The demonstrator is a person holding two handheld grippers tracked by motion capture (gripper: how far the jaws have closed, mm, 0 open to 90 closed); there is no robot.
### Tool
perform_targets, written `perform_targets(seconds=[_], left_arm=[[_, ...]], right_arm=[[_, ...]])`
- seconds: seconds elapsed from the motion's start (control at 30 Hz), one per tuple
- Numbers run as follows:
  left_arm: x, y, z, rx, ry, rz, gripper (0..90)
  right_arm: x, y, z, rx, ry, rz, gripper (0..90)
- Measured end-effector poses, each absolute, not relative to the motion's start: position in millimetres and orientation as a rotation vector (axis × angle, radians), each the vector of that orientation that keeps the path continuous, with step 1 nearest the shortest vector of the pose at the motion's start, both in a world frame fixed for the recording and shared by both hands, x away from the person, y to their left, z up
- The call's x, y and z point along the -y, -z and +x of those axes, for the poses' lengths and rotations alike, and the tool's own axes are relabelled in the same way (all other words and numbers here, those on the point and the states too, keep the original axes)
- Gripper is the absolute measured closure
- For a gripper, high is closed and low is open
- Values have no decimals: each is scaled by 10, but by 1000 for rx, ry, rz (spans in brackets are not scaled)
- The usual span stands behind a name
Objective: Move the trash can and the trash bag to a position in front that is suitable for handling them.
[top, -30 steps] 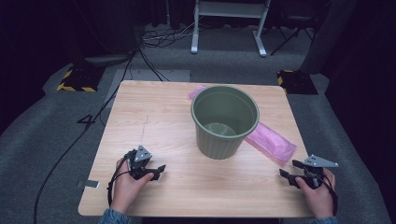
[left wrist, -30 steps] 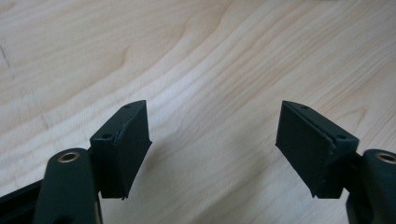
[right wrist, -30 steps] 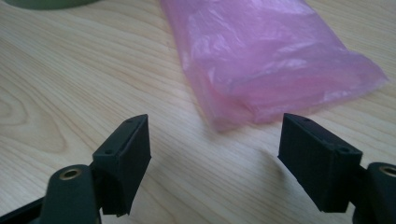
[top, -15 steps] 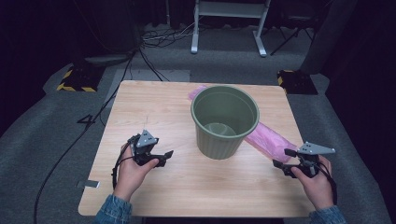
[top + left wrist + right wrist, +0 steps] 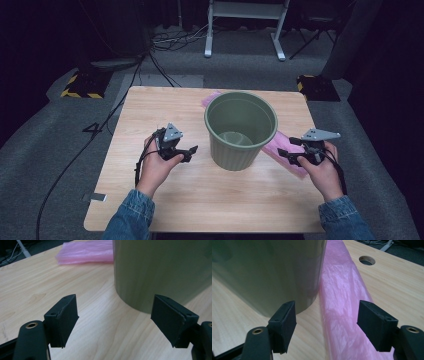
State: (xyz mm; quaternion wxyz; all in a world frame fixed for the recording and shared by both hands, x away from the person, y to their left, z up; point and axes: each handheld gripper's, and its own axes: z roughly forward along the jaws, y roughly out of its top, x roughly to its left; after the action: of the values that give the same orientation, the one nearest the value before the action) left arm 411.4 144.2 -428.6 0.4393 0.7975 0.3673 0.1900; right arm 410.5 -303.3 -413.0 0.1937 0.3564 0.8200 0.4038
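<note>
Table (image 5: 150, 200): pale wood, rectangular, standing on grey carpet; a round hole (image 5: 367, 260) is cut near the far right corner. Broad bare wood lies left of centre and along the near edge, so both hands have free room there.

Bin (image 5: 241, 129): green, round, upright and empty, at mid-table slightly right of centre. Its wall rises close ahead of both grippers.

Bag (image 5: 289, 151): pink thin plastic, folded flat, lying partly under or behind the bin; one end shows at the far left of the rim, the other runs out toward the right edge of the table. This is the item nearest the right gripper.

Left gripper (image 5: 189, 152): since a second ago, moved from the near edge up to the left side of the bin. Jaws have just been opening and stand wide, with nothing between them.

Right gripper (image 5: 284, 154): likewise moved inward from the near right corner, now over the near end of the bag. Jaws have just been closing a little but remain well apart, straddling the bag without pressing it. Judgement: a grasp of the bag is being set up; little room is left between the bin wall and the table's right edge.
</note>
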Motion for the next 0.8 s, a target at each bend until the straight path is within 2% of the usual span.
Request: perform_targets(seconds=[0.27,0.4,0.63,0.67,0.7,0.73,0.8], left_arm=[[-1320,4426,4431,-932,-529,1940,223],[-1214,4519,4632,-940,-580,1980,244],[-1093,4580,4770,-941,-511,1966,273],[-1057,4568,4759,-930,-504,1958,377],[-980,4521,4697,-898,-542,1989,466],[-945,4504,4660,-892,-559,2007,530],[-925,4492,4625,-875,-570,2023,543]], right_arm=[[2901,4188,4428,-2270,-1139,1016,326],[2898,4299,4677,-2232,-1137,1081,303],[2811,4383,4816,-2197,-1184,1125,323],[2780,4389,4823,-2203,-1207,1119,320],[2733,4381,4815,-2224,-1228,1070,445],[2715,4367,4795,-2234,-1210,1049,474],[2701,4350,4773,-2230,-1178,1032,480]])
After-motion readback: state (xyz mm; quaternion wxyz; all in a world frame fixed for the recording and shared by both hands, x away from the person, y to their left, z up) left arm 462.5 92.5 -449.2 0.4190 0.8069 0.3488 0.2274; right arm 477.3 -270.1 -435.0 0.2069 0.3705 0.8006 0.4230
